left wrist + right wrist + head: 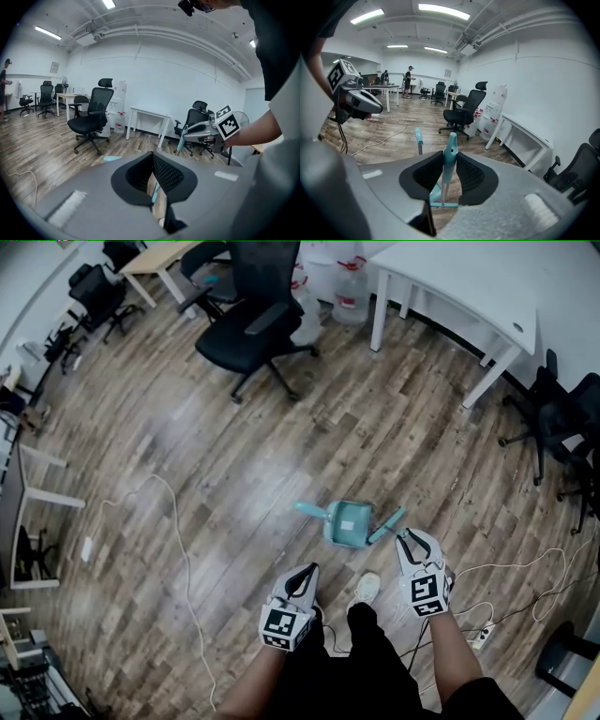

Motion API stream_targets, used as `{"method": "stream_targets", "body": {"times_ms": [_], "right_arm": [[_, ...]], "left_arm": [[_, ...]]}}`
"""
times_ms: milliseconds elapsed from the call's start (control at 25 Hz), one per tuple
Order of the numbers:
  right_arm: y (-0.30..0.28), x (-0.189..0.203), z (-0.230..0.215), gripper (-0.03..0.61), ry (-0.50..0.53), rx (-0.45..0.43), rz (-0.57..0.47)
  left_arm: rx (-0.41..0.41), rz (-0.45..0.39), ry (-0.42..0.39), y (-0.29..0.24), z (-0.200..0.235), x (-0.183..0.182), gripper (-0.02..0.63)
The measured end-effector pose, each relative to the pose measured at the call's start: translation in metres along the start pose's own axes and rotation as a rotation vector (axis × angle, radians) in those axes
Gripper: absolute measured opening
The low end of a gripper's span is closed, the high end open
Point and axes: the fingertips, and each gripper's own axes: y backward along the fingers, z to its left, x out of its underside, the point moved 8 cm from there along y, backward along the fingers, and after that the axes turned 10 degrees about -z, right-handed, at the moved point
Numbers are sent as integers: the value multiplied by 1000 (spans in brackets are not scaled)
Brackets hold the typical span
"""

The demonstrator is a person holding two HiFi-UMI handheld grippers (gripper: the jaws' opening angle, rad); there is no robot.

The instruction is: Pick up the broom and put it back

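Note:
A teal dustpan [349, 523] stands on the wood floor just ahead of my feet, its handle [309, 510] slanting up to the left. The teal broom handle [386, 526] rises beside the pan's right side. My right gripper [405, 535] is shut on that handle; in the right gripper view the broom handle [449, 154] stands upright between the pads of my right gripper [449, 161], with the dustpan handle [418, 138] behind it. My left gripper [309, 570] hangs lower left of the pan, shut and holding nothing. In the left gripper view my left gripper [152, 161] shows only a narrow slit.
A black office chair [253, 324] stands farther off, with water jugs [352, 292] and a white table [469, 287] beyond it. More chairs [562, 418] sit at the right. A white cable [178, 540] snakes over the floor at left; a power strip [480, 638] lies at lower right.

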Motion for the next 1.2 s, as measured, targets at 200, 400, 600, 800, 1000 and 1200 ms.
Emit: {"method": "stream_targets", "body": {"times_ms": [200,400,600,800,1000,1200], "right_arm": [[-7,14,8,95,16,-32,43],[-21,35,24,95,33,-116,104],[-31,42,33,92,-10,-159,97],[-51,32,46,91,6,-211,81],[-72,22,59,91,27,-262,67],[-95,12,74,91,79,-306,59]], "left_arm": [[-13,21,29,-3,1,3,18],[-27,35,15,-5,6,18,18],[-81,20,12,-10,24,13,18],[-123,16,2,-9,40,11,18],[-143,19,9,-6,50,9,18],[-150,29,25,-7,53,13,18]]}}
